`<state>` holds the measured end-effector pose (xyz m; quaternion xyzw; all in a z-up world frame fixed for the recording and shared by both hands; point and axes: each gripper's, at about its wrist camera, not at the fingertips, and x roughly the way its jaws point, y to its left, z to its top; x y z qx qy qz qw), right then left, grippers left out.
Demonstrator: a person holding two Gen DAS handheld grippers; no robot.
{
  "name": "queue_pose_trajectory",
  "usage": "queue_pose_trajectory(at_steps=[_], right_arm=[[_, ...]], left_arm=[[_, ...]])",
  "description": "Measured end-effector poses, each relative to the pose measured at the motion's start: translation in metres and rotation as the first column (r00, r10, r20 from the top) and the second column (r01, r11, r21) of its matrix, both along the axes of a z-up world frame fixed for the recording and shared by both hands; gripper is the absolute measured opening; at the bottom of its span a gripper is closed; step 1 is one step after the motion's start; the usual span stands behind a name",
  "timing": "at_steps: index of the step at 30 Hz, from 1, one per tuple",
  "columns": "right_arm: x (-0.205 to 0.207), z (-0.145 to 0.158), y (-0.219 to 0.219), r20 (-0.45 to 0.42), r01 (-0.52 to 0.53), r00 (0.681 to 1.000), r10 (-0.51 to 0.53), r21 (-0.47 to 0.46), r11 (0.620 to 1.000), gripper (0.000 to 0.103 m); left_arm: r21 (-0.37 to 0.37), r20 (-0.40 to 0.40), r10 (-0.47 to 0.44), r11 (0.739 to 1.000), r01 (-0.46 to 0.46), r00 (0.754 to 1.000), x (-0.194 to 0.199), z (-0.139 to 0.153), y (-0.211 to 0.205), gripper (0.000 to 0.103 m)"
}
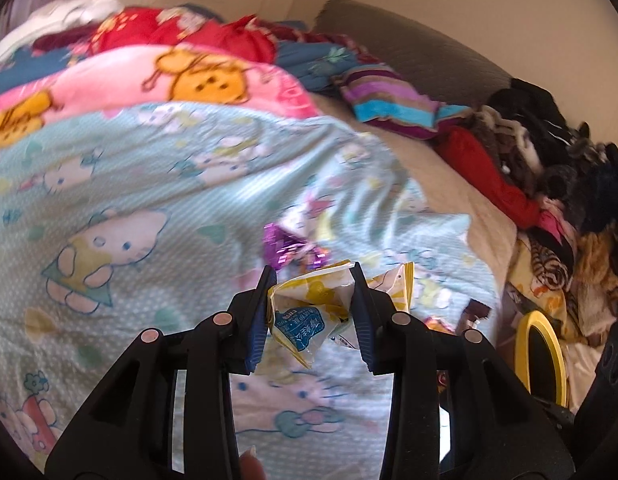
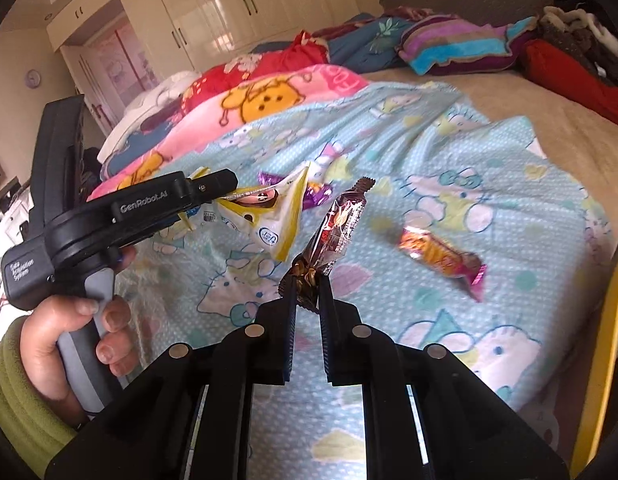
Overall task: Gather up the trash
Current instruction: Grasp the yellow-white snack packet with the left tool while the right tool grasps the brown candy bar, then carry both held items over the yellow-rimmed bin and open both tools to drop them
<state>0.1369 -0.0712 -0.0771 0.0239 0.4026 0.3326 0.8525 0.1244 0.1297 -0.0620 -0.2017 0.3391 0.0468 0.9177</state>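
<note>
My right gripper (image 2: 308, 280) is pinched tight on the crimped end of a brown foil wrapper (image 2: 339, 220), so the glossy, crackly sleeve stands up off the blanket and clear of it; my left gripper (image 1: 313, 270) is clamped on a crumpled white-and-yellow packet (image 1: 305, 312), thin plastic film folded into sharp creases, squeezed at its middle so it cannot slip. Both are lifted, I judge, for carrying to a bin. Beyond them, an orange-and-pink wrapper (image 2: 443, 258) lies flat on the soft, dotted cartoon blanket (image 2: 449, 152); a shiny purple wrapper (image 1: 287, 246) sits farther on, uncollected.
</note>
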Motion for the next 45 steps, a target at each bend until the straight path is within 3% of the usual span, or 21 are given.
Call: queue_pose_trajectory(at_steps=[23,45], right_arm=[[-0.005,0.032,-0.084,0.066,0.153,0.985,-0.157,0.057,0.987,0.011],[-0.003,0.038,-0.177,0.061,0.354,0.930,-0.361,0.102,0.930,0.011]], left_arm=[[0.076,0.043,-0.173,0.983,0.170,0.984,0.000,0.025,-0.080,0.029],[0.104,0.066,-0.342,0.937,0.334,0.938,-0.006,0.037,-0.165,0.029]])
